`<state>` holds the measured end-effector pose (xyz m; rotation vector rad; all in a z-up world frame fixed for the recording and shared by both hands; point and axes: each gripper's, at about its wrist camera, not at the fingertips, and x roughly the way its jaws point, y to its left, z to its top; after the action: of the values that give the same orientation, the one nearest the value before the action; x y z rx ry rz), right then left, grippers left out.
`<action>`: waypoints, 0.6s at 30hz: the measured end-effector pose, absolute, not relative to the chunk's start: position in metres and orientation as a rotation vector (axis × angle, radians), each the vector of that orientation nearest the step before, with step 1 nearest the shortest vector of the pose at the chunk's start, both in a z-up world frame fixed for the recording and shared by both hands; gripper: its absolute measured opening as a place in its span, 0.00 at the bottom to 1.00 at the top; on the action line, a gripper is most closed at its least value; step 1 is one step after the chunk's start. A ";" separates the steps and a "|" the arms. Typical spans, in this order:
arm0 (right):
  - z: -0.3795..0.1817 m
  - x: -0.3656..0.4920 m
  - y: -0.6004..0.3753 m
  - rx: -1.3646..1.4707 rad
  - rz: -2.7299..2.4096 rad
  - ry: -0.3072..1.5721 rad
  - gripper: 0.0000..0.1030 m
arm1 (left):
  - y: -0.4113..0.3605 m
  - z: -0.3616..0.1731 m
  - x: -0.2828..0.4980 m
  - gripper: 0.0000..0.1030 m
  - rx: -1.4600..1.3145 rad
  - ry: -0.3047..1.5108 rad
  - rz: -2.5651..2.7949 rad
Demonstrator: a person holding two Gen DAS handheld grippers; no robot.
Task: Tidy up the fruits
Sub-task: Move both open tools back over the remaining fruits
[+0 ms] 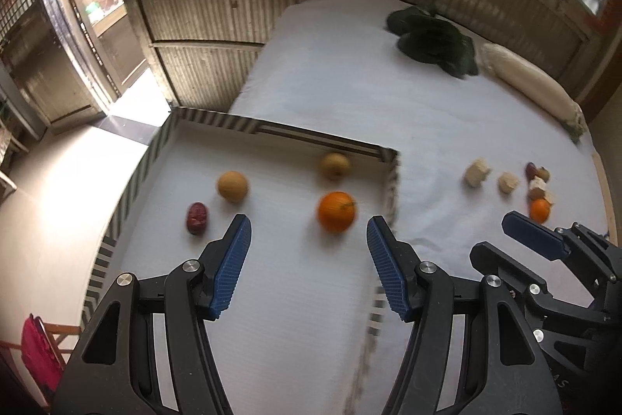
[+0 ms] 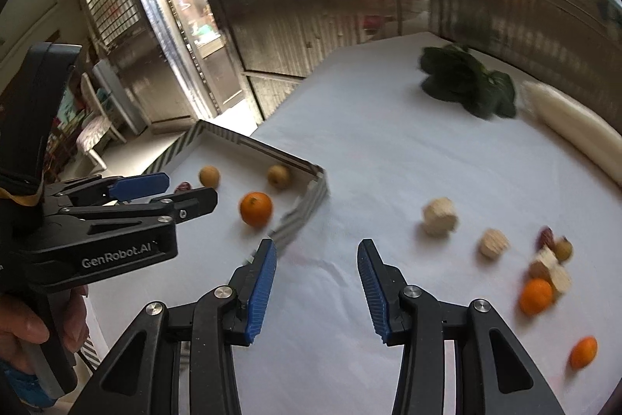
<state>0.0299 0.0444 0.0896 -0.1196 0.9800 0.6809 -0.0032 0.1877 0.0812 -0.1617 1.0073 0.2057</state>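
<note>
White cloth, round orange, striped tray

Both grippers same build: matte black plastic linkage arms w/ triangular cutouts, round silver pivot screws at the joints. Left gripper has blue ribbed fingers; right gripper likewise, blue ribbed fingers. White "GenRobot.AI" lettering on left unit's side. Bare-skinned hand on its grey grip, blue bit below.
</note>
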 end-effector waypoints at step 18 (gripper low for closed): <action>0.083 0.012 -0.075 -0.071 0.502 1.031 0.41 | 0.088 0.075 0.006 0.61 -0.106 1.044 0.057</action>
<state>0.0120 -0.0747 0.0831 -0.0710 1.0307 0.5021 0.0059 0.0883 0.0753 -0.1059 1.0435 0.0571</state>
